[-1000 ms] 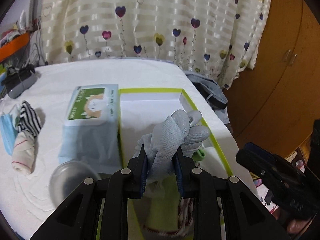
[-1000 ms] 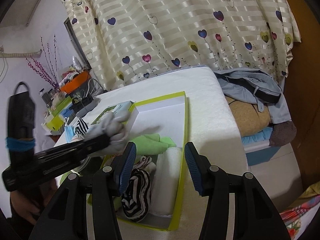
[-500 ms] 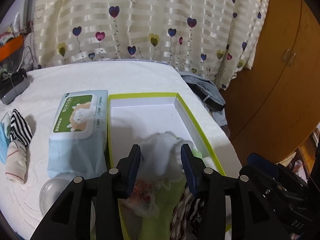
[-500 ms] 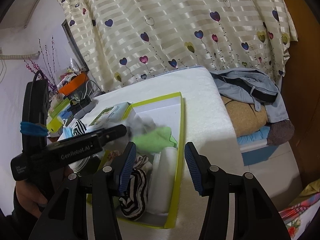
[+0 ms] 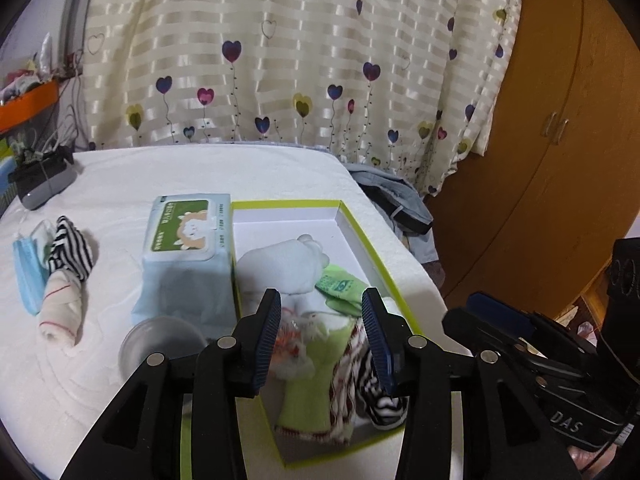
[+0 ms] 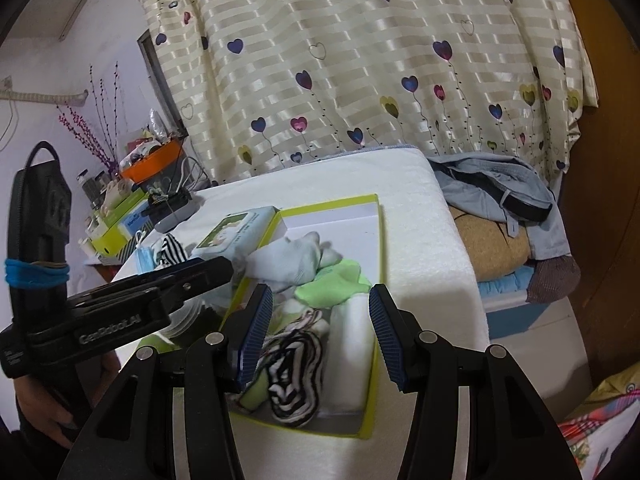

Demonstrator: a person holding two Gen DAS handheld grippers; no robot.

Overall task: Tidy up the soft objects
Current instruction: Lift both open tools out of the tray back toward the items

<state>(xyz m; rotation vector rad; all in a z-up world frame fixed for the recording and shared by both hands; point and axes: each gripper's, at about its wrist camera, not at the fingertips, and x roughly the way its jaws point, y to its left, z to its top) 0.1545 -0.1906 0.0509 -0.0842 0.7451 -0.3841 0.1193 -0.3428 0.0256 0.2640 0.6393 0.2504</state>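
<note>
Left wrist view: your left hand-held gripper (image 5: 322, 336) stands with its jaws apart and nothing between the pads, hovering over the near end of the green-edged box (image 5: 362, 236). Just beyond its fingertips lies the pale grey glove (image 5: 286, 264), resting loose on top of the green cloth (image 5: 338, 288) and the other soft items already in the box. To the left of the hand-held gripper, outside the box and touching its wall, sits the wipes pack (image 5: 188, 252); farther left on the white-covered worktop (image 5: 200, 172) lie the striped sock bundle (image 5: 66, 276) and the blue face mask (image 5: 26, 276), both still to be put away. Right wrist view: your right hand-held gripper (image 6: 318, 336) is likewise wide and empty, poised above the striped sock (image 6: 296, 364) at the near end of the box. Risks, as a judgement: the glove sits high on the heap and may slide over the rim if you brush it while pulling away; the two hand-held grippers are close together over the same box and may collide; and reaching left for the sock bundle could knock the wipes pack or the clear lid (image 5: 162, 340) beside the left jaw.
</note>
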